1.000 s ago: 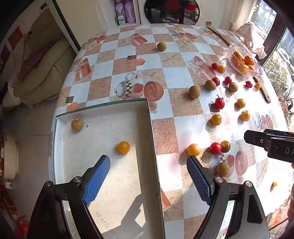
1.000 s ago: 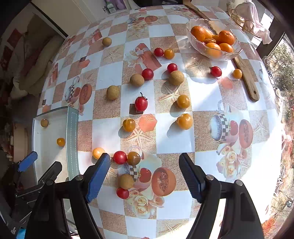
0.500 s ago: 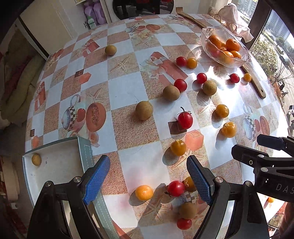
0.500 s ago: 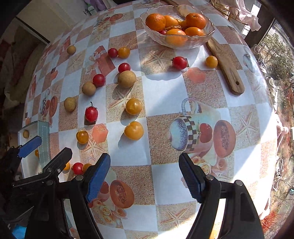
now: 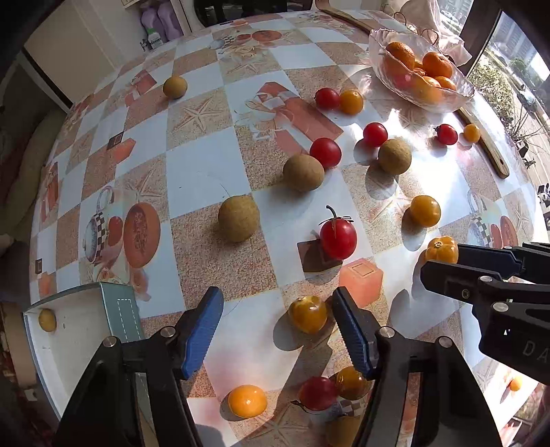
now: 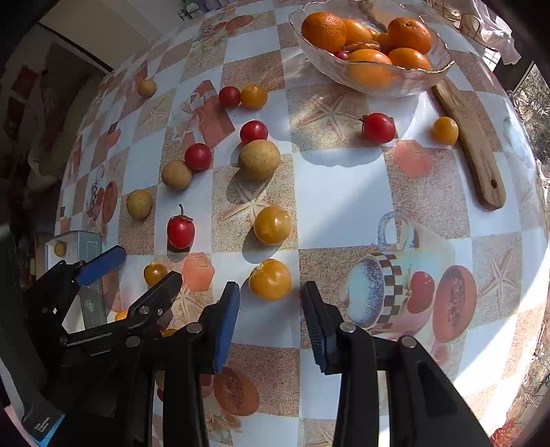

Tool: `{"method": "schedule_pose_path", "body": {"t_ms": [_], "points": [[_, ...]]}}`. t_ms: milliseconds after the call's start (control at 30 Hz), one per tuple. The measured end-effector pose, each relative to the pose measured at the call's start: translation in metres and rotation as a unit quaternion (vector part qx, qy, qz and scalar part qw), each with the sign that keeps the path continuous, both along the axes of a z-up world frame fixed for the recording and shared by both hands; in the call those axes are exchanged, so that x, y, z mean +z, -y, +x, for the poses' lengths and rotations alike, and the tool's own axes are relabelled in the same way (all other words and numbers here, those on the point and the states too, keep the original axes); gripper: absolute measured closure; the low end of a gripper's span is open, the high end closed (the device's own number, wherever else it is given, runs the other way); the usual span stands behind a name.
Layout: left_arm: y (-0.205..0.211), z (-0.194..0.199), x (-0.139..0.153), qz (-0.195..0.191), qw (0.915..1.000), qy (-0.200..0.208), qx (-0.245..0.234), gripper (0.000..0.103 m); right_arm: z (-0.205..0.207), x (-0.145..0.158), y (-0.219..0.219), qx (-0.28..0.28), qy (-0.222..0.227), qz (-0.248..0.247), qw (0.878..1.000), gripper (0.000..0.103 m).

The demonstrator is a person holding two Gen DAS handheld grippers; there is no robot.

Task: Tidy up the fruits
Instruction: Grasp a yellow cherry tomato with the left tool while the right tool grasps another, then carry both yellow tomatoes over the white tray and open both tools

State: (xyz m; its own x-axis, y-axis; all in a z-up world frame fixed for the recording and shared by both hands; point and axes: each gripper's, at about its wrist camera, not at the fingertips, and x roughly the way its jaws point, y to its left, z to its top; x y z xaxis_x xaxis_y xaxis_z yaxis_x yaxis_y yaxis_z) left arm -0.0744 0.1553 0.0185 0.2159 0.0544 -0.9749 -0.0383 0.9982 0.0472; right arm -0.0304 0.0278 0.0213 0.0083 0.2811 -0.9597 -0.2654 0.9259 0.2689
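Having swung away from the white tray [image 5: 86, 330] and out over the tablecloth [image 5: 199, 172] since a second ago, both now hovering low over loose fruit. Left gripper [image 5: 276, 330] hanging with blue pads apart, empty, a yellow tomato [image 5: 307, 313] sitting just inside its right pad [image 5: 350, 340]. Right gripper [image 6: 270, 326] likewise spread and empty, closing on nothing, another yellow tomato [image 6: 270, 279] lying just beyond its tips.

Being cut off at the left frame edge: most of the tray, only its far corner showing, with one small yellow fruit [image 5: 47, 319] inside. Being half hidden under the left gripper's arms near the bottom: an orange tomato [image 5: 247, 400], a red one [image 5: 317, 393] and a darker yellow one [image 5: 350, 382]. Being partly covered by the right gripper in the left view: a yellow tomato [image 5: 441, 248].

Sitting far right: a glass bowl [image 6: 405, 82] holding oranges [image 6: 323, 30], something small and red among them, hard to make out. Lying beside it: a wooden board [image 6: 471, 144]. Scattered between, well apart from the tray: red tomatoes, one stemmed [image 6: 180, 231], and brown round fruits [image 5: 238, 218].
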Motion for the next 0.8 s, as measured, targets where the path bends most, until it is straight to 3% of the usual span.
{"method": "schedule_pose_path", "body": {"t_ms": [33,100,167,433,800], "points": [[0.0,0.003,0.001,-0.005,1.0,0.0,-0.003,0.046,0.001,-0.001,-0.003,0.0,-0.001,-0.002,1.0,0.068],[0.005,0.005,0.002,-0.015,0.9998,0.003,-0.013,0.072,0.003,-0.002,-0.006,0.002,0.0,-0.008,1.0,0.077],[0.011,0.005,0.002,-0.018,0.9996,0.002,-0.021,0.081,0.005,-0.002,-0.01,0.006,0.002,-0.013,1.0,0.077],[-0.01,-0.006,0.02,-0.068,0.9974,0.013,0.018,0.081,-0.001,0.01,0.006,-0.008,0.002,0.007,1.0,0.077],[-0.036,-0.046,0.06,-0.087,0.9936,0.039,0.061,0.081,-0.024,0.034,0.018,-0.013,0.002,0.016,1.0,0.077]]}}
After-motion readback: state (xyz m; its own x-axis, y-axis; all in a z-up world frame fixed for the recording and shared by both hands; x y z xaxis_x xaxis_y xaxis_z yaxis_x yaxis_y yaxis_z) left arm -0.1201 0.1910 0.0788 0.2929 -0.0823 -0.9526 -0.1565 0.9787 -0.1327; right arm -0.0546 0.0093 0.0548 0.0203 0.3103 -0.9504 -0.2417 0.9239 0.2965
